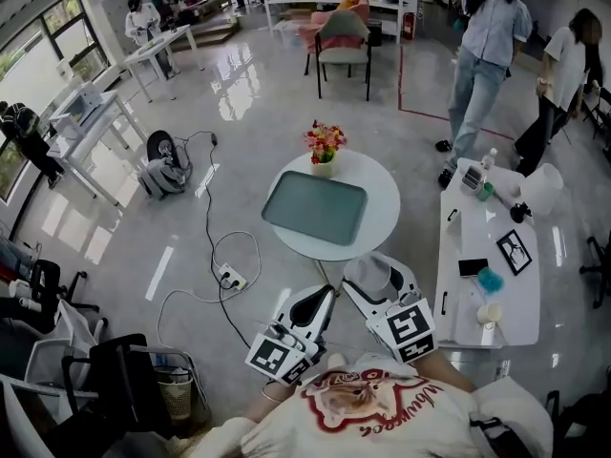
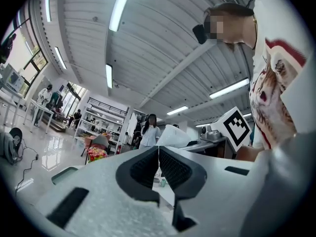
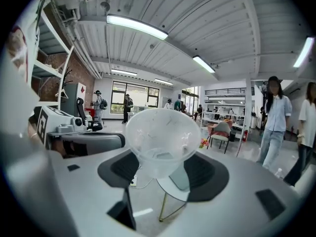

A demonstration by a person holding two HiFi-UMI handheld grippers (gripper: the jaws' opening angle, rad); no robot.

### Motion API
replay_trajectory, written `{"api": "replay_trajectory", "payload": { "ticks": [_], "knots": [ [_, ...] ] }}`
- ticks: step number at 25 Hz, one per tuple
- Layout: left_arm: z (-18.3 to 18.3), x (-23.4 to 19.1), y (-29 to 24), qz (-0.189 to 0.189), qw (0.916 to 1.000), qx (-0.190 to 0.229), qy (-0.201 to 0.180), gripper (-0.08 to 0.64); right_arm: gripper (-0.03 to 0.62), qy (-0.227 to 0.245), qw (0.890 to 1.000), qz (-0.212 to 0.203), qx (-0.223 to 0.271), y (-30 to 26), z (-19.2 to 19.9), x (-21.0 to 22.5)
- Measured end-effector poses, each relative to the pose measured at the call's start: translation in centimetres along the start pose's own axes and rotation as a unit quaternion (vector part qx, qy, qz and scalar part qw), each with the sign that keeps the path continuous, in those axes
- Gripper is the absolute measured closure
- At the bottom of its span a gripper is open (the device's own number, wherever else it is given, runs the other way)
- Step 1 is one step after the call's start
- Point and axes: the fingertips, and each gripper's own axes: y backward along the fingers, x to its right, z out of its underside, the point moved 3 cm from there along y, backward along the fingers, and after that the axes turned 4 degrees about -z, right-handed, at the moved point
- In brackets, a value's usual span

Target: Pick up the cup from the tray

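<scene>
Firmly, right gripper [image 3: 163,171] clasps one cup [image 3: 162,135] (one tray [image 1: 315,208] beyond).

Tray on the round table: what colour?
Plain pale grey-green, no pattern. The tray shows best in the head view.

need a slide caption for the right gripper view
Right gripper shut on a clear cup, with the table and tray beyond.
</scene>
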Motion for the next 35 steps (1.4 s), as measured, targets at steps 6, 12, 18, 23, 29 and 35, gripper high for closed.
{"api": "replay_trajectory", "payload": {
  "ticks": [6, 12, 18, 23, 29, 35],
  "knots": [
    [-0.1, 3.8, 0.6, -0.003, 1.0000, 0.004, -0.004, 0.545, 0.298, -0.005, 1.000, -0.007, 0.013, 3.7, 0.5, -0.8],
    [1.9, 9.7, 1.6, -0.014, 0.9999, -0.002, -0.001, 0.545, 0.298, -0.004, 1.000, -0.013, 0.008, 9.5, 2.6, -1.3],
    [3.7, 16.3, 3.9, -0.033, 0.9994, -0.001, 0.011, 0.546, 0.298, -0.010, 1.000, -0.025, 0.001, 15.1, 5.4, -2.6],
    [2.7, 19.2, 5.8, -0.034, 0.9994, 0.003, -0.003, 0.545, 0.298, -0.006, 0.999, -0.033, 0.006, 18.1, 5.3, -4.5],
    [2.1, 20.4, 7.9, -0.031, 0.9995, -0.001, 0.001, 0.545, 0.298, -0.007, 1.000, -0.024, 0.012, 20.1, 4.9, -6.1],
    [1.7, 21.3, 9.3, -0.011, 0.9999, -0.002, 0.000, 0.545, 0.301, -0.009, 1.000, -0.015, 0.012, 20.9, 4.8, -7.7]
  ]
}}
